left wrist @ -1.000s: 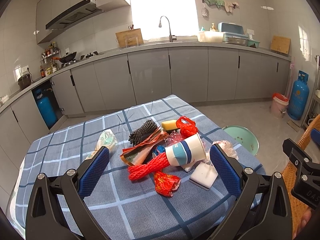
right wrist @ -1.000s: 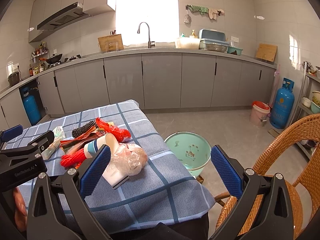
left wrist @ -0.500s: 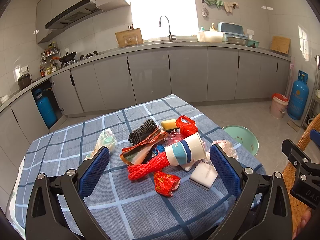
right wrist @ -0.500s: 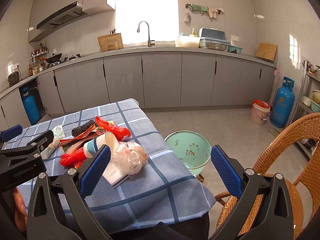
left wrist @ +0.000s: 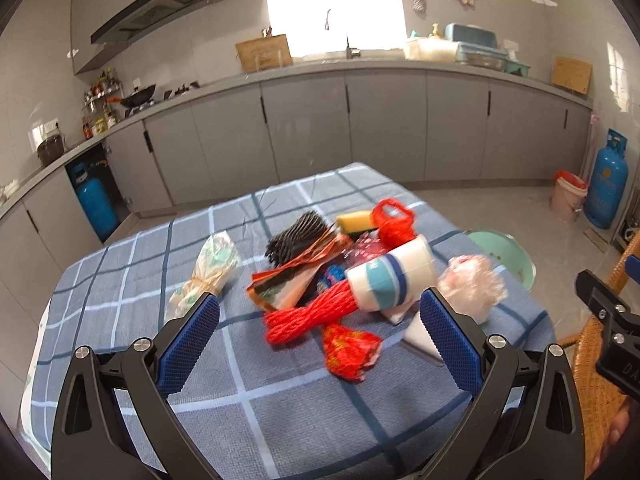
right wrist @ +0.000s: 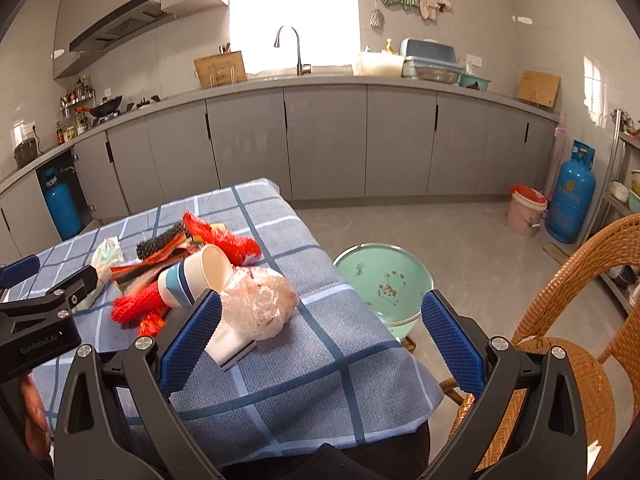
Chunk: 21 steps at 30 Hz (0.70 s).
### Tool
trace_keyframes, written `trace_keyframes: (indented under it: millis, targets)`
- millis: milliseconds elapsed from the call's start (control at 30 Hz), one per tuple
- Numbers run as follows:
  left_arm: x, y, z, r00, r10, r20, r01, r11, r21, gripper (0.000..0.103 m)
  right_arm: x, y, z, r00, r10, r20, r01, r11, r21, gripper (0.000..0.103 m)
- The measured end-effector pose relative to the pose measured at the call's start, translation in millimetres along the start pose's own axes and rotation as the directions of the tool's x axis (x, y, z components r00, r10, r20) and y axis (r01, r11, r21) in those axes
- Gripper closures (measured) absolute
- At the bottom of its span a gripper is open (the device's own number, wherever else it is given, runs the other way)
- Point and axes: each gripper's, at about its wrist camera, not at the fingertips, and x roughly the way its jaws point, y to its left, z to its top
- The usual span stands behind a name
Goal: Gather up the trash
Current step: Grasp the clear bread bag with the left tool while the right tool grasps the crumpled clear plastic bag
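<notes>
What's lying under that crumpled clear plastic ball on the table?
The crumpled plastic ball rests partly on a white flat block, whose near end sticks out. The block's far part and anything else beneath are covered.

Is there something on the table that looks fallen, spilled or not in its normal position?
Yes. The paper cup lies on its side in the trash pile on the table, its open mouth toward the basin. No liquid shows around it. The rest is loose litter: red netting, crumpled plastic, wrappers.

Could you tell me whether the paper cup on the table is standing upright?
No, the paper cup lies on its side among the trash, its open mouth facing the green basin.
</notes>
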Motion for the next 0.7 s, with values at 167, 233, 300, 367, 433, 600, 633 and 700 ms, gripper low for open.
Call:
trace_keyframes:
  millis: [167, 233, 300, 367, 433, 600, 633, 700]
  targets:
    - [41, 39, -5, 0.992, 0.09, -0.084, -0.094, 0.994, -0.046, 0.004, 29, 4, -2, 0.999, 0.011, -0.052, -0.011, 1.0, -0.003, 0.005]
    - [56, 59, -5, 0.985, 0.141, -0.102, -0.148, 0.987, -0.066, 0.004, 41, 6, -1, 0.997, 0.017, -0.069, -0.018, 1.0, -0.005, 0.005]
    - [72, 80, -4, 0.974, 0.189, -0.123, -0.2, 0.977, -0.078, 0.004, 53, 10, 0, 0.996, 0.017, -0.088, -0.019, 1.0, -0.014, 0.005]
    - [89, 98, -4, 0.963, 0.222, -0.152, -0.236, 0.968, -0.083, 0.004, 67, 13, 2, 0.994, 0.017, -0.108, -0.019, 1.0, -0.019, 0.005]
    - [108, 115, -3, 0.951, 0.258, -0.17, -0.273, 0.959, -0.076, 0.004, 77, 16, 5, 0.992, 0.019, -0.123, -0.021, 1.0, -0.018, 0.005]
    - [145, 143, -7, 0.941, 0.259, -0.218, -0.283, 0.955, -0.084, 0.004, 95, 26, 11, 0.99, 0.019, -0.138, -0.025, 0.999, -0.044, 0.005]
    - [152, 146, -8, 0.941, 0.252, -0.226, -0.277, 0.957, -0.084, 0.004, 97, 27, 12, 0.99, 0.018, -0.139, -0.025, 0.998, -0.049, 0.005]
    - [163, 151, -9, 0.942, 0.241, -0.236, -0.266, 0.96, -0.085, 0.004, 102, 29, 14, 0.989, 0.021, -0.146, -0.029, 0.998, -0.053, 0.005]
